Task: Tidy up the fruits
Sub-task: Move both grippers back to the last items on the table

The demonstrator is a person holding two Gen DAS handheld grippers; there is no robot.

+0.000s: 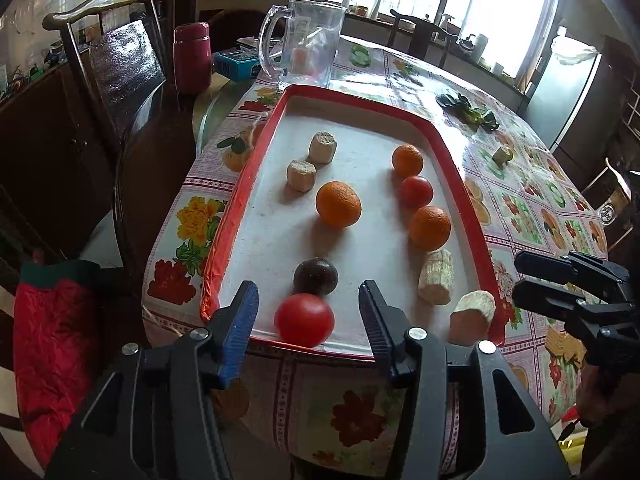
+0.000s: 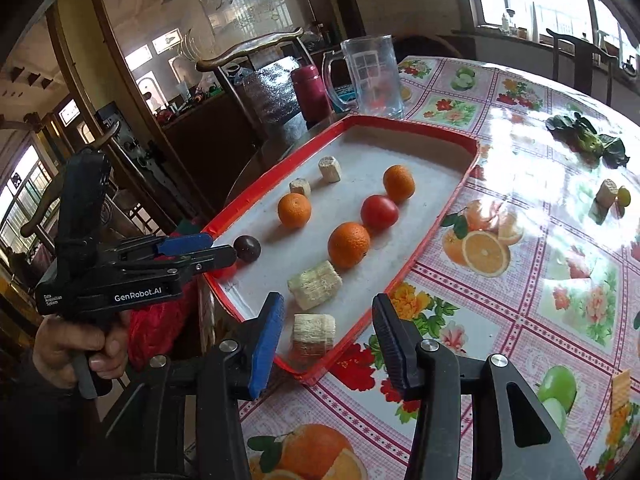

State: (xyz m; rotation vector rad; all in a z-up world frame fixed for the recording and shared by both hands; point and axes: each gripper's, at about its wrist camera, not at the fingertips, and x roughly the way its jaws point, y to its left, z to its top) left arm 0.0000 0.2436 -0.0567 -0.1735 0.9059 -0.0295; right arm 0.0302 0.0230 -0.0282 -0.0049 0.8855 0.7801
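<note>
1. Left tongs [image 1: 308, 312] stand apart, gripping nothing; a red tomato [image 1: 304, 320] lies between their tips, untouched, with a dark plum [image 1: 315, 277] just beyond.
2. Right tongs [image 2: 326, 332] gape over a pale cut chunk [image 2: 314, 330] at the red tray [image 2: 436, 224] corner on the desk [image 2: 520, 280].
3. Farther: three oranges, a second tomato, more chunks.
4. Farthest: glass mug [image 1: 308, 46].

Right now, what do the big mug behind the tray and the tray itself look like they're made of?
The mug looks like clear glass or hard clear plastic: fully see-through, with a thick moulded handle and bright glints; which of the two I can't tell. The tray seems plastic, with a glossy red rim that catches highlights and a dull, scuffed white floor.
</note>
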